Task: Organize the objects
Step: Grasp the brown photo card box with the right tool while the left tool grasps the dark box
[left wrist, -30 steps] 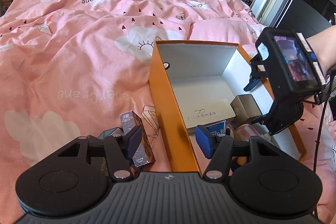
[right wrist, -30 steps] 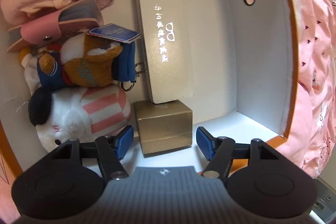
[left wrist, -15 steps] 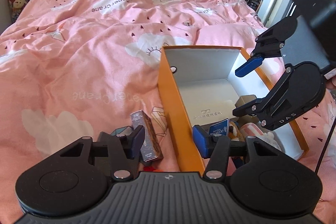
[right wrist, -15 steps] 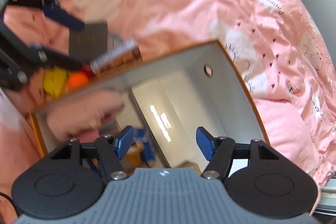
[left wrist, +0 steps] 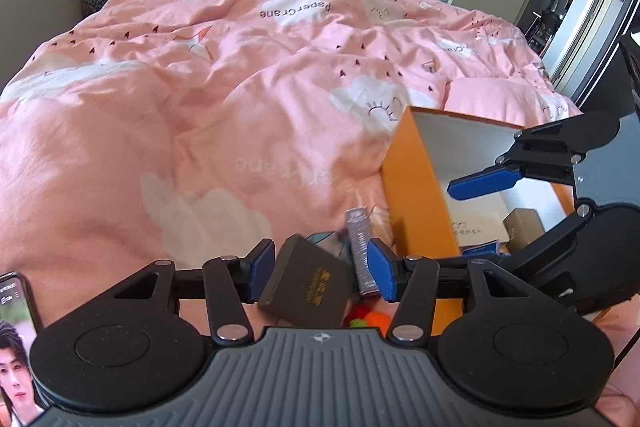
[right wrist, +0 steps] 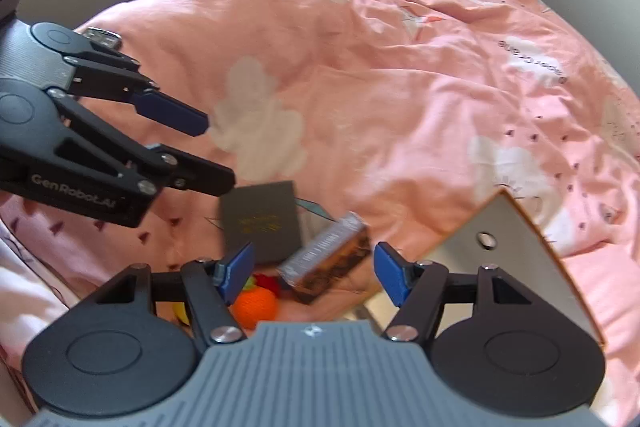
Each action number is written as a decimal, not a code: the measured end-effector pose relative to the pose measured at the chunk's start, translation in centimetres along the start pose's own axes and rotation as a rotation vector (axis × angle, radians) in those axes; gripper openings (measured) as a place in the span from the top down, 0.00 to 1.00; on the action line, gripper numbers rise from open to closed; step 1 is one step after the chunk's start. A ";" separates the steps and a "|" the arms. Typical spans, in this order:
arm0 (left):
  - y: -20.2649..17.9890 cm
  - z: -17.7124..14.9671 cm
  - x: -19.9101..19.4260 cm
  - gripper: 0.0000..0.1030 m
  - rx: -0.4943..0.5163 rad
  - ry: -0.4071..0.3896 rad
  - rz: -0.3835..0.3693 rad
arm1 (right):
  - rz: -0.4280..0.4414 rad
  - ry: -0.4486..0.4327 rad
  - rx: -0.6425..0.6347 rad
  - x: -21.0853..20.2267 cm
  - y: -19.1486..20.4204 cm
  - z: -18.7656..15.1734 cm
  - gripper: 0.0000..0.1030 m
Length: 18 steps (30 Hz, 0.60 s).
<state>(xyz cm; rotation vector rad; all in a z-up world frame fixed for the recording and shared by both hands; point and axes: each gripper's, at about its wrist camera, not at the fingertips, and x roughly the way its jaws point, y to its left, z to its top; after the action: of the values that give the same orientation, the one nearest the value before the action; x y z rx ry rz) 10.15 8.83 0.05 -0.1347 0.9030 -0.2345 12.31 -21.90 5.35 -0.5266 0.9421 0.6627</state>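
While your left gripper (left wrist: pixel 321 269) and right gripper (right wrist: pixel 313 270) both stand released, the dark box (left wrist: pixel 308 285) lies on the pink duvet (left wrist: pixel 224 115) beside the orange box (left wrist: pixel 416 193).

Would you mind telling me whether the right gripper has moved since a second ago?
Yes. The right gripper has come up out of the orange box and swung left over the pink duvet, toward the dark flat box.
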 end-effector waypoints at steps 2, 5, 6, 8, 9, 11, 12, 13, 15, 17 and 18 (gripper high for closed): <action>0.8 -0.3 0.3 0.40 -0.026 0.021 0.005 | 0.014 0.014 0.030 1.2 0.7 0.1 0.37; 1.9 -0.6 1.2 0.40 -0.082 0.057 -0.026 | 0.028 0.053 0.096 3.2 1.0 0.3 0.43; 2.1 -0.7 1.7 0.39 -0.087 0.069 -0.029 | 0.027 0.068 0.121 3.9 1.0 0.4 0.44; 2.3 -0.7 2.6 0.36 -0.080 0.090 -0.016 | 0.014 0.084 0.142 4.8 0.8 0.6 0.45; 2.3 -0.7 3.2 0.35 -0.074 0.100 -0.006 | 0.001 0.089 0.141 5.2 0.7 0.8 0.45; 2.5 -0.6 4.4 0.32 -0.066 0.117 -0.009 | -0.025 0.103 0.136 5.9 0.6 1.2 0.46; 2.7 -0.5 5.0 0.32 -0.074 0.126 -0.009 | -0.038 0.119 0.131 6.3 0.4 1.3 0.46; 3.0 -0.4 5.7 0.32 -0.086 0.139 -0.012 | -0.043 0.129 0.129 6.6 0.3 1.4 0.46; 3.5 -0.2 7.2 0.32 -0.109 0.167 -0.021 | -0.047 0.155 0.128 7.4 -0.1 1.6 0.48; 4.1 -0.2 8.5 0.32 -0.131 0.195 -0.031 | -0.054 0.177 0.123 8.0 -0.4 1.7 0.49; 4.3 -0.3 9.1 0.32 -0.144 0.212 -0.035 | -0.055 0.187 0.116 8.2 -0.6 1.8 0.49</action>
<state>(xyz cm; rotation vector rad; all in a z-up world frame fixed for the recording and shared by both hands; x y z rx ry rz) 16.00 10.63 -7.97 -0.2634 1.1294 -0.2187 17.19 -18.83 -0.79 -0.5158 1.1302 0.5116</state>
